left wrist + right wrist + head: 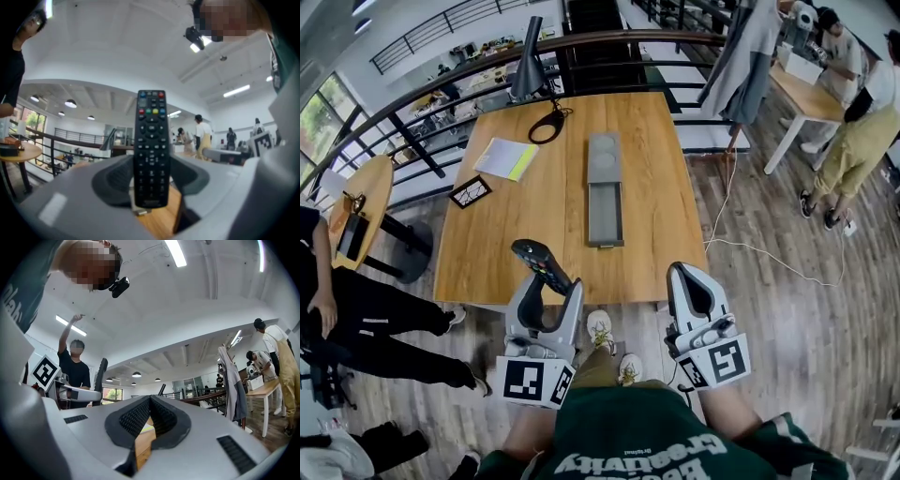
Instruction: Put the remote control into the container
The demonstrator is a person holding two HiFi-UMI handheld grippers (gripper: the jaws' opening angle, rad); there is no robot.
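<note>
The black remote control [542, 265] with coloured buttons sticks up and away from my left gripper [547, 284], which is shut on its lower end just past the table's near edge. In the left gripper view the remote control [151, 140] stands upright, its buttons toward the camera, between the grey pads of the left gripper [151, 180]. The grey oblong container [605, 187] lies lengthwise in the middle of the wooden table [656, 159], its open tray part nearer me. My right gripper [690, 274] hovers at the table's near right edge. Its tips meet on nothing, as the right gripper [149, 400] view shows.
A yellow-green notebook [508, 157], a black framed card [471, 192] and a black lamp [530, 66] with a cable loop [546, 127] sit on the table's left and far side. A railing runs behind. People stand at the left and at a white table [806, 89] far right.
</note>
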